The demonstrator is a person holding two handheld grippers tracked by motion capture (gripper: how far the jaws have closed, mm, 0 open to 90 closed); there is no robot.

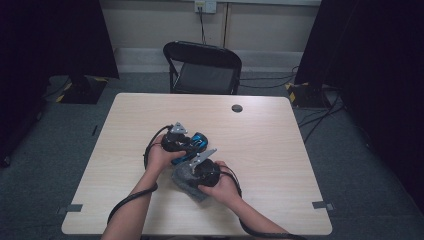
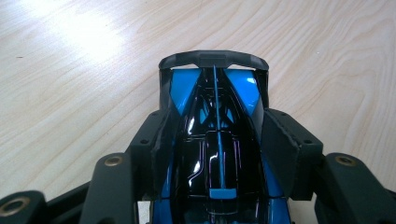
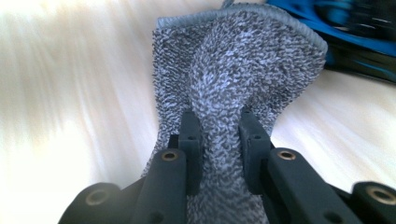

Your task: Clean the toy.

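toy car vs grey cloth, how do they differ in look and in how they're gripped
The toy car is hard, glossy blue and black; the grey cloth is soft, speckled and matte. The car keeps its rigid shape between the left gripper pads, while the cloth bunches into a fold pinched by the right gripper. The car fills wide-set jaws; the cloth sits in nearly closed ones. Both are clamped over the table.
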